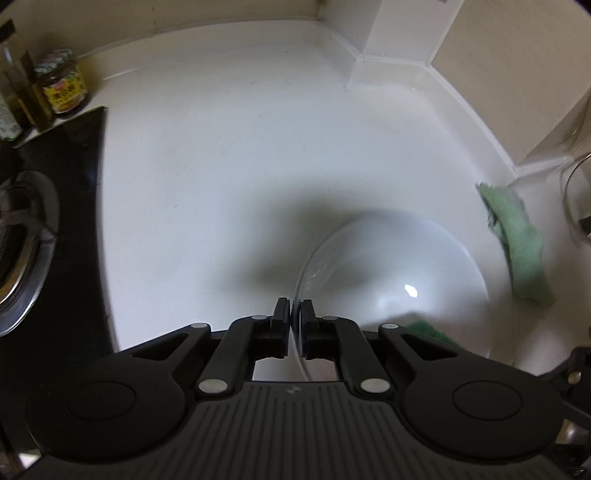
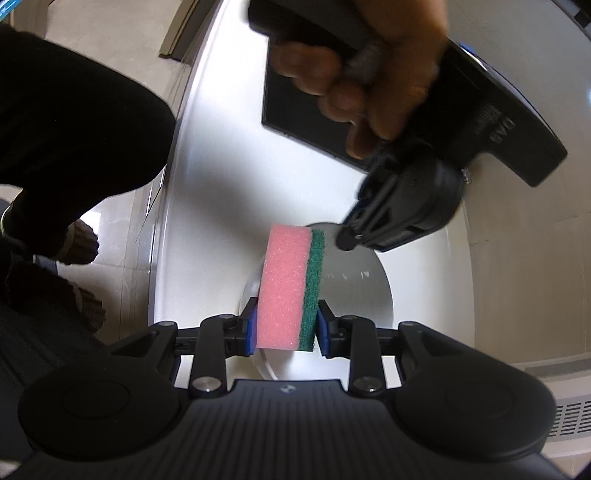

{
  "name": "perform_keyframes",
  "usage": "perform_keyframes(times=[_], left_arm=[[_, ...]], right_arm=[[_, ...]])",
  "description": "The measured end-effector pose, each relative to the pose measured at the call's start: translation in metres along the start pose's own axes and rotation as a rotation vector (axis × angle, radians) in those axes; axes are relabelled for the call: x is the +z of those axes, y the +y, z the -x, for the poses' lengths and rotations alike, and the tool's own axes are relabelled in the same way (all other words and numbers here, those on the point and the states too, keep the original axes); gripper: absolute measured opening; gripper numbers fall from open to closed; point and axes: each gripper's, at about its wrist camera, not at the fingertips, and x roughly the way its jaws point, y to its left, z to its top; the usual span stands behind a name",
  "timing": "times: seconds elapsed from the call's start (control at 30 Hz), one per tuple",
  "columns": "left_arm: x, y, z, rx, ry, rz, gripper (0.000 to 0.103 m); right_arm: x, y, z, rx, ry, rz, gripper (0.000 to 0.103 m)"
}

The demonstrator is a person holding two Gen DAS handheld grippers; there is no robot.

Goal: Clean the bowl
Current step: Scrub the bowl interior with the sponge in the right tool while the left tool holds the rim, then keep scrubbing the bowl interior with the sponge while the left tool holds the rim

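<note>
White counter [image 1: 221,155] holds bowl [image 1: 399,266], rim pinched in left gripper [image 1: 294,317].

The left hand-held gripper [image 1: 294,314] pinches the white bowl [image 1: 391,291] rim on the white counter [image 1: 221,166].

The white countertop [image 1: 221,166] lay bare and passable across its centre and toward the back wall. At its left edge the black cooktop [image 1: 70,206] with a metal burner ring [image 1: 26,251] bounded the open area, and a labelled jar [image 1: 62,83] beside dark bottles [image 1: 14,74] blocked the rear left corner. On the right, a green cloth [image 1: 517,240] lay just beside the bowl [image 1: 399,280], with a glass vessel near it at the frame edge. A boxed wall projection [image 1: 391,29] narrowed the rear right corner. Above the bowl, the sponge [image 2: 291,288] and the left gripper [image 2: 351,236] occupied the approach, leaving only a narrow gap between them.
</note>
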Motion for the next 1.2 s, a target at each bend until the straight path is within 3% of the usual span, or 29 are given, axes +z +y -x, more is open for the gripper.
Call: perform_keyframes(times=[0.2,0.33,0.53,0.7,1.0,1.2], left_arm=[[-0.031,-0.001,0.018,0.0,-0.036,0.071,0.007],[-0.047,-0.017,0.022,0.061,-0.054,0.025,0.008],[-0.021,-0.016,0.008,0.091,-0.037,-0.046,0.008],[0.005,-0.01,0.0,0.086,-0.008,-0.029,0.008],[-0.043,-0.02,0.018,0.156,-0.045,0.031,0.014],[-0.027,-0.011,0.007,0.128,-0.021,0.012,0.011]], right_arm=[[-0.002,-0.002,-0.001,-0.001,-0.006,-0.037,0.027],[0.003,-0.002,-0.003,0.0,-0.009,-0.043,0.026],[0.009,0.002,-0.006,-0.008,-0.007,-0.034,0.026],[0.004,0.003,-0.007,-0.024,0.005,-0.024,0.027],[0.008,0.001,-0.01,-0.012,-0.001,-0.024,0.027],[0.012,0.005,-0.009,-0.016,0.003,-0.003,0.027]])
